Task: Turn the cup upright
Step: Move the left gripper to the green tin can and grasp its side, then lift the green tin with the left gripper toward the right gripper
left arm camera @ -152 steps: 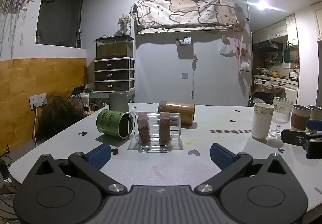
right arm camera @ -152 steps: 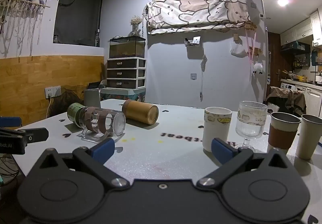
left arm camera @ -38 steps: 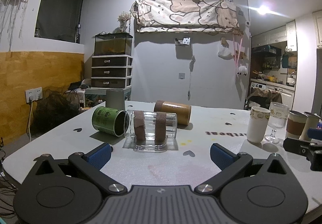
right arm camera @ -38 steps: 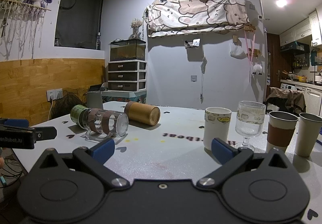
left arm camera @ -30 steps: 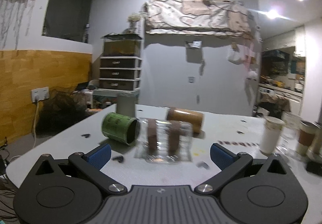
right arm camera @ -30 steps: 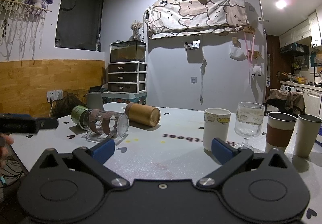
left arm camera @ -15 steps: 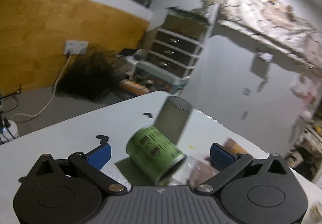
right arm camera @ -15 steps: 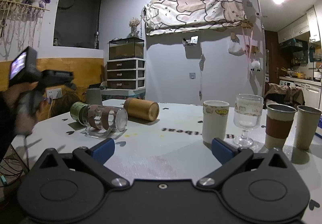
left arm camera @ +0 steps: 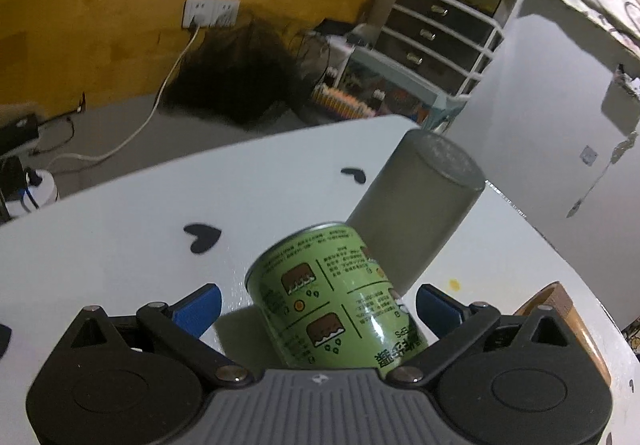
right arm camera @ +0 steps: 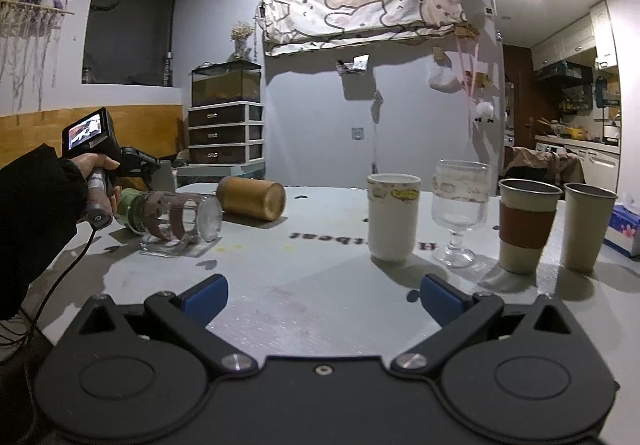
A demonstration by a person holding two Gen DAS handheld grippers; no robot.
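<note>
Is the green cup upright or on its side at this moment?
On its side. The green cup lies on the table between the open left gripper's fingers, not yet gripped.

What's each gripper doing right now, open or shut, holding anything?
Left gripper: open, jaws either side of the lying green can, not clamped.
Right gripper: open, empty, above the table.

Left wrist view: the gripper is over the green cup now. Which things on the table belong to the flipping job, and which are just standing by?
In play:
- green cup, lying on its side
- left gripper, open, straddling it

Standing by:
- grey cup, mouth down behind it
- glass mug, on its side
- brown cup, on its side
- white cup, wine glass, upright
- right gripper, open
</note>
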